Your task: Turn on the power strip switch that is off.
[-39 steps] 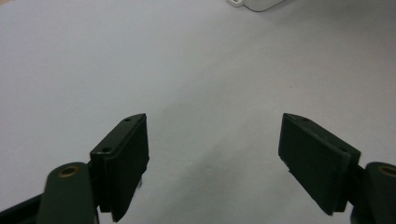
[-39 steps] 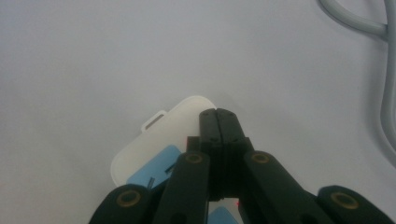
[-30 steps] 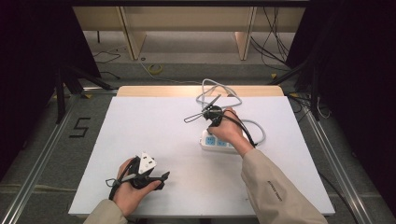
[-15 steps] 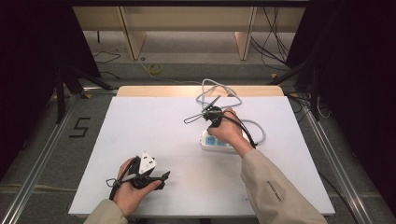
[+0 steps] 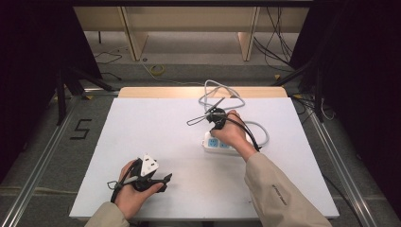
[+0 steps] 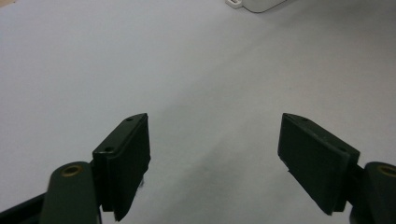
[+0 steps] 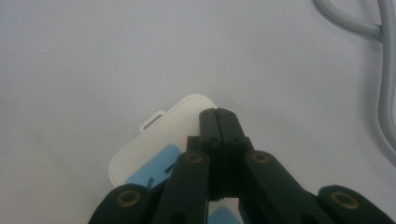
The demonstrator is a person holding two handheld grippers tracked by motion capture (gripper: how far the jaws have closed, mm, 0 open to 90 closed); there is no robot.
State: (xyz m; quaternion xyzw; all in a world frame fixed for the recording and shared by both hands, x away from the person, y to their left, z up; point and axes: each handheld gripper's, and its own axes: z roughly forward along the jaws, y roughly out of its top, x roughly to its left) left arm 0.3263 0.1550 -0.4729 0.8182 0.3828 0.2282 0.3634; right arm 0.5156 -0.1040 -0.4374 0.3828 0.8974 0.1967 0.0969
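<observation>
A white power strip (image 5: 213,144) with blue sockets lies right of the table's middle, and its grey cable (image 5: 222,91) loops toward the far edge. My right gripper (image 5: 216,124) is held over the strip's left end. In the right gripper view its jaws (image 7: 217,112) are pressed together with nothing between them, just above the strip's rounded end (image 7: 161,133); the cable (image 7: 385,70) runs down the right side. My left gripper (image 5: 163,181) rests near the table's front left, open and empty (image 6: 215,121), with a corner of the strip (image 6: 261,3) far ahead.
The white table top (image 5: 156,123) has a wooden strip along its far edge. Beyond it stand wooden shelf legs (image 5: 135,38) and loose cables on the floor. A "5" mark (image 5: 81,128) is on the floor at the left.
</observation>
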